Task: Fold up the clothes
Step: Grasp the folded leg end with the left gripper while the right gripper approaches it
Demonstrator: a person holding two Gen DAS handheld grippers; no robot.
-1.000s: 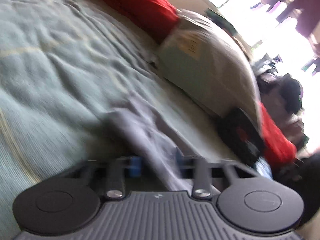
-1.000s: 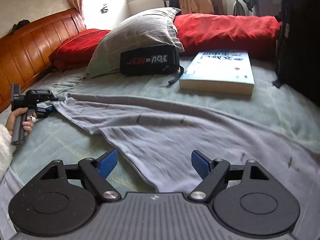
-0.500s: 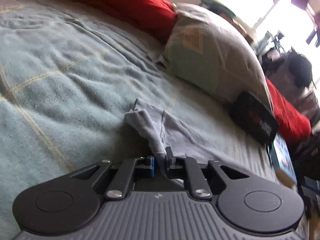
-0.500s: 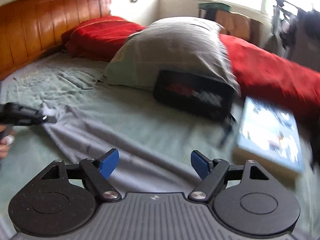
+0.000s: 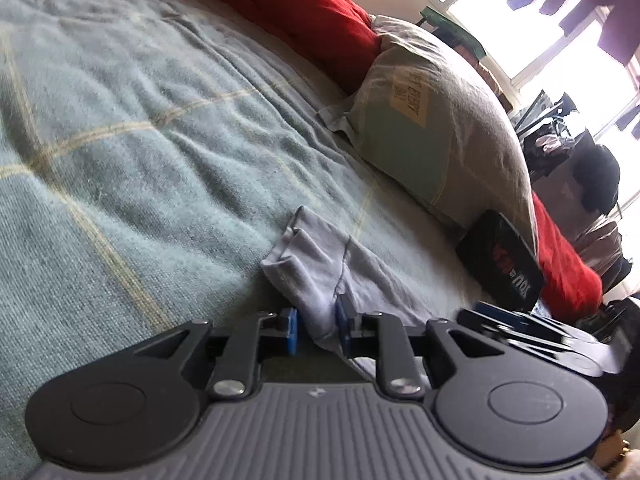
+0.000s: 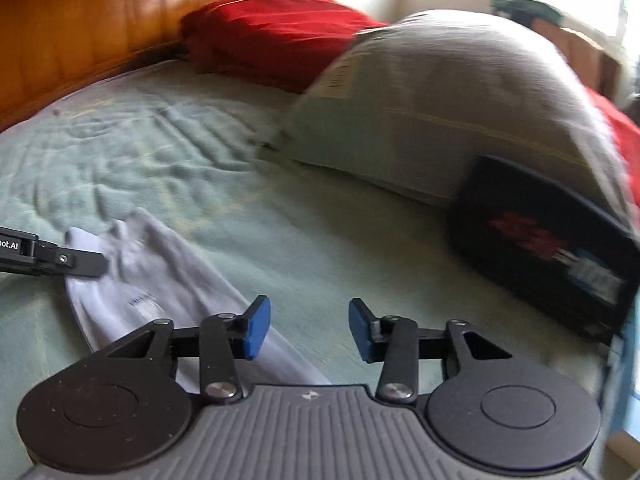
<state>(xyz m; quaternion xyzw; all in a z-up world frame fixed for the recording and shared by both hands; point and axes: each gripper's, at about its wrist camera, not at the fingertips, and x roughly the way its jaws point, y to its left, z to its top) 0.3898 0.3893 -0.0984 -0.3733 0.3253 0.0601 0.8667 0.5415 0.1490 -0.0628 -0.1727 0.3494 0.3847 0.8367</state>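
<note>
1. The grey garment (image 5: 320, 264) lies on the green bedspread (image 5: 140, 140), bunched into a narrow strip. Its near corner hangs between the blue pads of the left gripper (image 5: 316, 330).
2. Left gripper: jaws opening. A gap shows on the left-pad side; the cloth leans on the right pad only. No real pinch now, and the corner looks about to drop free.
3. Right gripper (image 6: 308, 330): jaws closing, pads apart, nothing between them but bare bedspread. The garment's long edge (image 6: 160, 288) runs under and just left of its left finger (image 6: 256, 326).
4. In the right wrist view the left gripper's finger (image 6: 80, 264) shows far left, resting over the garment's far end.
5. Beyond the right gripper: grey pillow (image 6: 460, 112), black pouch (image 6: 552, 240), red pillow (image 6: 288, 28), wooden headboard (image 6: 80, 20).
6. Risk: the right jaws may close on nothing, or nip the bedspread, because the cloth edge sits outside the gap, off to its left.
7. Risk: if the left corner is let go while bunched, the fold would set crooked; creases are already stacked there.
8. Risk: the cloth is thin and limp. A grab of one layer only would drag the strip and not lift it clean.
9. Risk: the right wrist view is smeared with motion; a fast reach could overshoot toward the pouch.
</note>
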